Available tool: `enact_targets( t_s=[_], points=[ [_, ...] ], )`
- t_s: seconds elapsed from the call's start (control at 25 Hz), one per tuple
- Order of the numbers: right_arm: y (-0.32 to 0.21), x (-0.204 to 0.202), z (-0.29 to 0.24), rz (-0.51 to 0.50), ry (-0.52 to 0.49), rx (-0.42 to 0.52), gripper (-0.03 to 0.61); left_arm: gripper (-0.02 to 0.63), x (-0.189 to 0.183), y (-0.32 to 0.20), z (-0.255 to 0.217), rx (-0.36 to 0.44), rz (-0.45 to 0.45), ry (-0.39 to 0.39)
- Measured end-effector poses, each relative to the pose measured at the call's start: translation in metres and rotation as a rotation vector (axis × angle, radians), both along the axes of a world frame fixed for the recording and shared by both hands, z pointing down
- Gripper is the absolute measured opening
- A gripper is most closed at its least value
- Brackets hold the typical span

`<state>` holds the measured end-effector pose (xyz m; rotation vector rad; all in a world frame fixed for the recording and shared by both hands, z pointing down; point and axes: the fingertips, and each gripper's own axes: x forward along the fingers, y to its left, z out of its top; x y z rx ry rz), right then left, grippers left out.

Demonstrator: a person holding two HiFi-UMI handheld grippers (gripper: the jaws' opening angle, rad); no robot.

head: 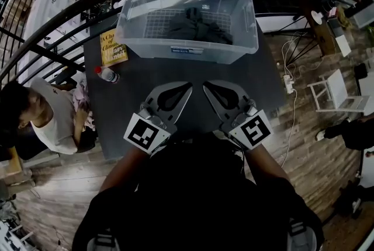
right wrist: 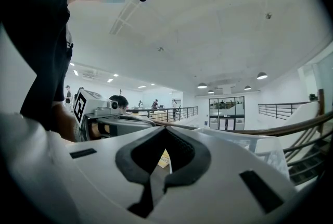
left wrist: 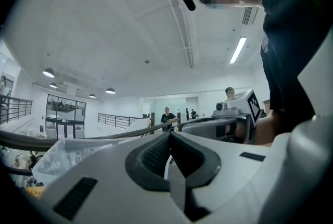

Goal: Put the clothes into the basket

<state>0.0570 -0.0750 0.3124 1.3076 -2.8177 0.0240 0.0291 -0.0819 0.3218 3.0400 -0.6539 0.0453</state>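
A clear plastic basket (head: 241,27) stands at the far side of the dark table (head: 266,77), with dark clothes (head: 198,27) lying inside it. Both grippers rest side by side near the table's front edge, short of the basket. My left gripper (head: 189,86) is shut with nothing between its jaws, its tips pointing toward the basket. My right gripper (head: 205,86) is shut and empty too. In the left gripper view the closed jaws fill the lower frame and the left gripper (left wrist: 170,135) aims upward at the ceiling; the right gripper (right wrist: 165,130) looks the same in its view.
A yellow book (head: 112,47) and a small bottle (head: 107,75) lie on the table's left side. A seated person (head: 44,115) is at the left beside the table. A curved black railing (head: 70,4) runs behind. White chair (head: 336,95) and cables on the floor at right.
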Motion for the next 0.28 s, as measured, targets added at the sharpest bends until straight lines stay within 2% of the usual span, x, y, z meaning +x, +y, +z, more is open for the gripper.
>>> enact_targets(
  t_s=[0.28],
  points=[
    [-0.0035, -0.0023, 0.0031, -0.001, -0.002, 0.005, 0.017, 0.003, -0.0028, -0.0061, 0.0057, -0.002, -0.008, -0.007]
  ],
)
